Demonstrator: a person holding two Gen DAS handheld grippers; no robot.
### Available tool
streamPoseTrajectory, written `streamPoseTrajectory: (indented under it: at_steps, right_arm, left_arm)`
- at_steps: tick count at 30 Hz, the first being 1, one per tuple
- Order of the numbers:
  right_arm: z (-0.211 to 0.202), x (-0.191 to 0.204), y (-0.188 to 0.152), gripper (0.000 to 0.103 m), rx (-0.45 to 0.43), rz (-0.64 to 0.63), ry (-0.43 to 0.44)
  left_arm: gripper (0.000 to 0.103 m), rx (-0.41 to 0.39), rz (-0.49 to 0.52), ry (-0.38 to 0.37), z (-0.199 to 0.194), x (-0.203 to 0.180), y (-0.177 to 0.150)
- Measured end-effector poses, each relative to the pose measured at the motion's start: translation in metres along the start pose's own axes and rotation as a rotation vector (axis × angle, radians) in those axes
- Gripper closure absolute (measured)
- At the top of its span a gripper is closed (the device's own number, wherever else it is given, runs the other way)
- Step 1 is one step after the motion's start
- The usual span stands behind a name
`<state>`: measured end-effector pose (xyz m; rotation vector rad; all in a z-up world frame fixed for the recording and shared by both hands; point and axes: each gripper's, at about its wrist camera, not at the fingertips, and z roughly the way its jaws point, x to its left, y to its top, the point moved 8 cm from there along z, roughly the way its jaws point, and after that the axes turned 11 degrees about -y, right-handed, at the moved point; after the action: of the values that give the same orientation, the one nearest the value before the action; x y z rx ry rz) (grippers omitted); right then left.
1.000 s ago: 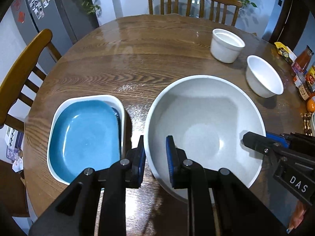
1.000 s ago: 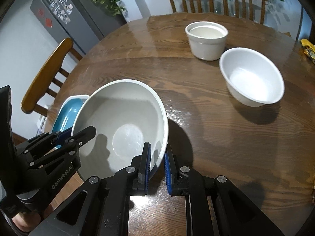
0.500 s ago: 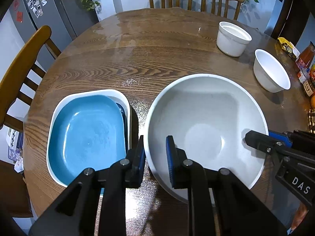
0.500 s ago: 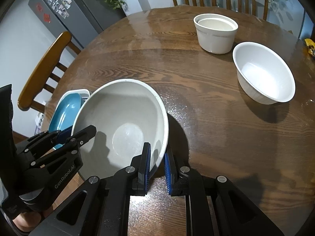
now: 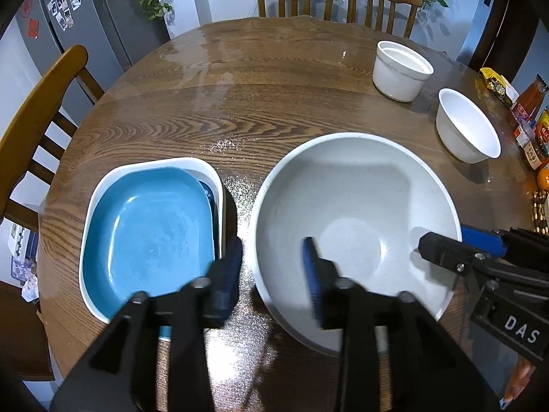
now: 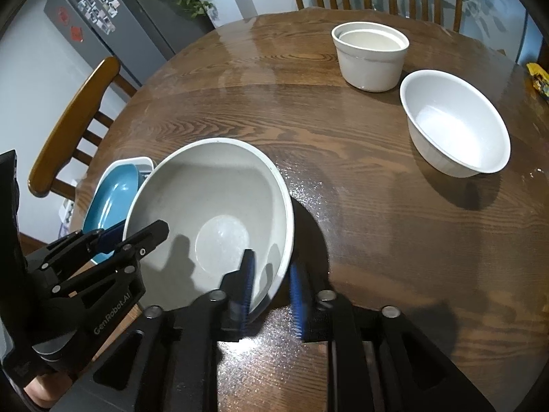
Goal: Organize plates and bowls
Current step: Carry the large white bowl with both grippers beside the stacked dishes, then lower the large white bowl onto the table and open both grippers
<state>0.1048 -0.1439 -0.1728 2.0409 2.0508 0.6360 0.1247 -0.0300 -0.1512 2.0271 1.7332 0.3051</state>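
Grey bowl (image 5: 357,206) sits empty as both grippers' jaws open off its rim.

The right gripper (image 6: 271,288) is opening, its fingers (image 6: 246,281) straddling the large grey bowl's (image 6: 212,213) rim without pressing it.

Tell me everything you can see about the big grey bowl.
The grey bowl is large, round, speckled and ceramic-looking, with a flat inner base. It is empty and upright on the table, just right of the blue dish. Both grippers, left and right, straddle its rim, jaws opening.
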Motion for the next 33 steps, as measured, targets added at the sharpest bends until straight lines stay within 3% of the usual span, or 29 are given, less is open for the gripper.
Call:
streamPoseTrajectory:
  at_steps: [2, 7, 9, 13, 15, 25, 28, 33]
  right_arm:
    - [-0.003, -0.002, 0.001, 0.061, -0.012, 0.011, 0.002]
    - [-0.010, -0.008, 0.002, 0.061, -0.027, 0.033, 0.001]
    - [-0.012, -0.010, 0.001, 0.061, -0.030, 0.039, 0.002]
    - [-0.016, -0.013, 0.000, 0.060, -0.040, 0.055, 0.007]
    - [-0.020, -0.015, -0.002, 0.060, -0.047, 0.061, 0.010]
    - [-0.036, -0.022, -0.007, 0.060, -0.075, 0.089, 0.027]
    - [-0.041, -0.026, -0.009, 0.060, -0.084, 0.099, 0.031]
    - [-0.051, -0.036, -0.012, 0.051, -0.107, 0.128, 0.036]
  left_arm:
    - [0.057, -0.009, 0.000, 0.000, -0.003, -0.001, 0.001]
    - [0.048, -0.029, -0.005, 0.007, -0.012, -0.001, 0.004]
    - [0.038, -0.037, -0.004, 0.011, -0.015, -0.001, 0.004]
    - [0.036, -0.047, -0.002, 0.018, -0.022, -0.002, 0.004]
    - [0.026, -0.052, -0.001, 0.021, -0.025, -0.003, 0.004]
    - [0.024, -0.066, 0.012, 0.011, -0.038, -0.010, 0.000]
    - [0.016, -0.074, 0.014, 0.006, -0.042, -0.014, 0.000]
    - [0.015, -0.085, 0.030, -0.001, -0.050, -0.022, 0.000]
